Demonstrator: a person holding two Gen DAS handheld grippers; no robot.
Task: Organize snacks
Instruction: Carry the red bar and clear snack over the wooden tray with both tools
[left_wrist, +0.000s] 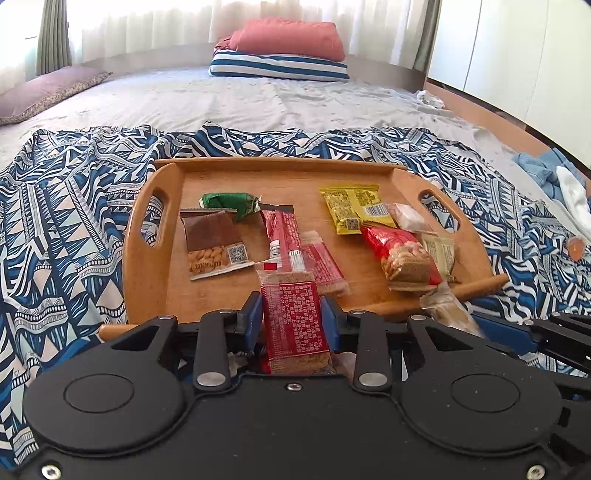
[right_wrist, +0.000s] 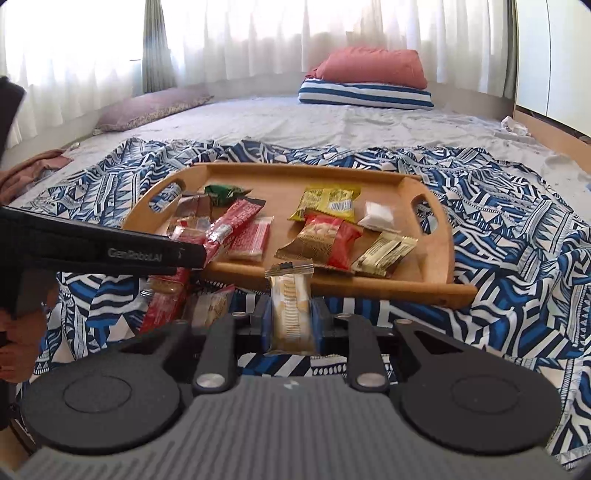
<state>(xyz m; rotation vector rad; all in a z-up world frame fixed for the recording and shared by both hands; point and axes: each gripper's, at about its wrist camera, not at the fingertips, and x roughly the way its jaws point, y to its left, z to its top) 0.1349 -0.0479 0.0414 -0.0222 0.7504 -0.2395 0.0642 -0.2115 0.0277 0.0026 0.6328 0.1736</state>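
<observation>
So both tools are loaded right now: my left tool (left_wrist: 291, 319) is clamped on a red wafer pack (left_wrist: 293, 321), and my right tool (right_wrist: 290, 319) is pinched shut around a pale cracker pack (right_wrist: 290, 317). Both sit just short of the near rim of the wooden tray (left_wrist: 155, 280), which lies on the patterned blue blanket (left_wrist: 55, 229) over the bed. Best bet, I think, is to carry each over the rim and set it flat in a bare patch, not on the pile. Wrappers are crinkly, slick film, so a light squeeze; the almond pack (left_wrist: 216, 245) and yellow pack (left_wrist: 351, 210) lie flat, the smooth wood lets things slide.
</observation>
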